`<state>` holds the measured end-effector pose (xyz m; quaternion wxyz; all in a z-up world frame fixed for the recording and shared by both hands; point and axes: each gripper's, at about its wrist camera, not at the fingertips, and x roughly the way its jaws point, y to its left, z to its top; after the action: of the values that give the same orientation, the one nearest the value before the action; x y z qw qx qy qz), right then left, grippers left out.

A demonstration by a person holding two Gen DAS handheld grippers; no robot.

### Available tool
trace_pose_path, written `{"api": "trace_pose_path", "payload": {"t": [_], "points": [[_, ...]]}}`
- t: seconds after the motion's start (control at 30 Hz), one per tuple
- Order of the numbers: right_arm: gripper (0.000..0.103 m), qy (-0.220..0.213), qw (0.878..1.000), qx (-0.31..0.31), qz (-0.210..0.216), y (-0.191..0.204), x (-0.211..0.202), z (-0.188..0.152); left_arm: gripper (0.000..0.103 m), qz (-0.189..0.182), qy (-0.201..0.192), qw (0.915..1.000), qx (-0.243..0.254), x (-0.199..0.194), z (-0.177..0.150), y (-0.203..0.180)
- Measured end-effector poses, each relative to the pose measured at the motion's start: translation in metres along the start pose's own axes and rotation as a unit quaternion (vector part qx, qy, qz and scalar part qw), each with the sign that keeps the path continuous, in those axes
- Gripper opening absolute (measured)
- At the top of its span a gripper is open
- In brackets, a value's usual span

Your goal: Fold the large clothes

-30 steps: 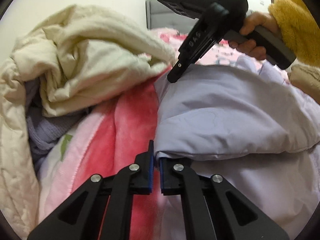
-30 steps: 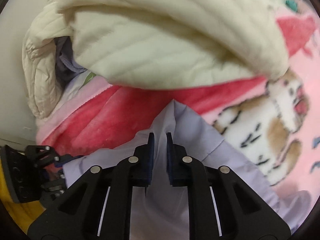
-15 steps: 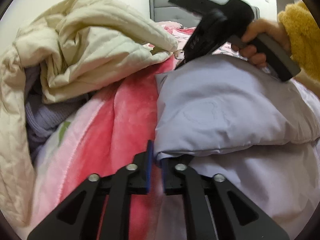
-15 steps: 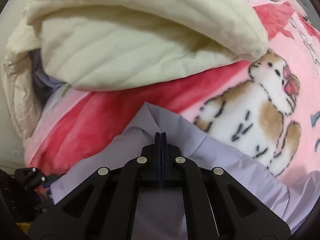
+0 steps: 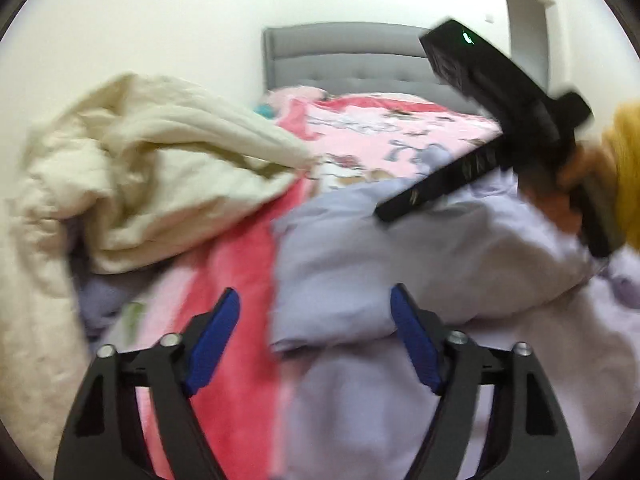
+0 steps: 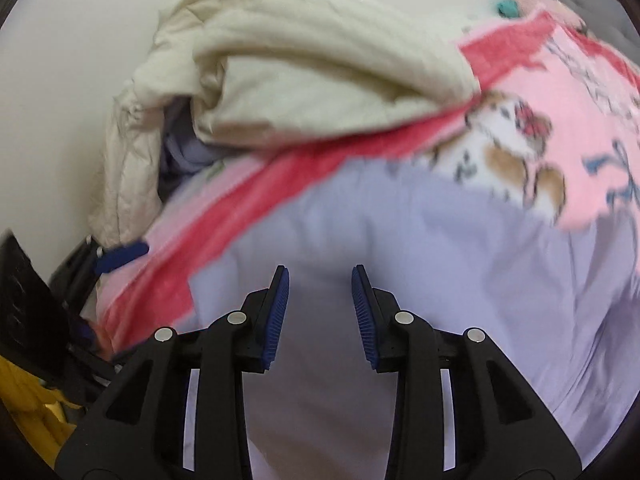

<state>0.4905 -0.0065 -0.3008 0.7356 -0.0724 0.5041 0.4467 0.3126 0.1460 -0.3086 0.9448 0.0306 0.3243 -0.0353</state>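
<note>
- My left gripper point(image 5: 314, 330): jaws opening, blue pads standing well apart. The folded near-left corner of the lavender garment point(image 5: 360, 280) lies between them, and the pads do not press on it.
- My right gripper point(image 6: 320, 312): jaws opening, pads apart. Lavender cloth fills the gap beneath them; no pad is seen gripping it.
- In the left wrist view my right gripper point(image 5: 472, 168) hangs over the far right part of the lavender garment, my hand point(image 5: 572, 192) on its handle, a yellow sleeve point(image 5: 628, 168) behind it.
- In the right wrist view my left gripper point(image 6: 120, 258) shows at the left edge, one blue pad visible; both pictures are blurred.
- Lavender garment point(image 6: 440, 280): spread on the bed, nearest me, folded over on itself with a doubled edge along its near left side.
- Pink and red blanket point(image 5: 232, 280): under the garment, running left of it and on toward the far side, with a printed animal pattern.
- Cream quilted garment point(image 5: 160, 176): heaped on the left, lying partly over the blanket, well apart from both grippers.
- Grey headboard point(image 5: 344, 60): at the far end, against a white wall.
</note>
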Motion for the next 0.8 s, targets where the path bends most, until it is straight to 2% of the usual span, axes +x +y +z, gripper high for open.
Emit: {"api": "trace_pose_path", "payload": {"t": [0.07,0.17,0.23,0.3,0.37,0.43,0.47,0.5,0.6,0.7,0.8], "points": [[0.032,0.004,1.000,0.008,-0.002,-0.007,0.003,-0.008,0.051,-0.037,0.047,0.9980,-0.022,0.023,0.000,-0.002],[0.032,0.017,1.000,0.012,-0.002,-0.013,0.013,-0.015,0.051,-0.061,0.094,0.9922,-0.055,0.052,-0.012,0.005],[0.032,0.030,0.999,-0.003,-0.018,-0.013,0.022,-0.021,0.051,-0.068,0.103,0.9904,-0.062,0.060,-0.018,0.007],[0.032,0.029,0.999,0.000,-0.022,-0.011,0.020,-0.021,0.051,-0.059,0.107,0.9911,-0.053,0.062,-0.019,0.001],[0.033,-0.007,0.999,0.028,-0.033,-0.009,-0.004,-0.020,0.051,-0.040,0.096,0.9937,-0.042,0.054,-0.012,-0.004],[0.053,-0.060,0.995,0.048,-0.058,-0.009,-0.037,-0.029,0.052,-0.026,0.080,0.9953,-0.048,0.043,-0.008,-0.003],[0.056,-0.085,0.992,0.056,-0.080,-0.009,-0.053,-0.037,0.052,-0.022,0.073,0.9957,-0.053,0.037,-0.005,-0.003],[0.056,-0.107,0.986,0.068,-0.109,-0.009,-0.072,-0.051,0.052,-0.021,0.070,0.9957,-0.057,0.032,-0.003,-0.004],[0.056,-0.113,0.973,0.114,-0.164,-0.020,-0.099,-0.091,0.052,-0.025,0.066,0.9959,-0.057,0.031,-0.002,-0.011],[0.054,-0.099,0.962,0.173,-0.184,-0.043,-0.102,-0.123,0.053,-0.023,0.094,0.9943,-0.045,0.047,-0.008,-0.021],[0.041,-0.090,0.958,0.189,-0.198,-0.060,-0.091,-0.140,0.053,-0.021,0.110,0.9929,-0.040,0.061,-0.013,-0.023]]}}
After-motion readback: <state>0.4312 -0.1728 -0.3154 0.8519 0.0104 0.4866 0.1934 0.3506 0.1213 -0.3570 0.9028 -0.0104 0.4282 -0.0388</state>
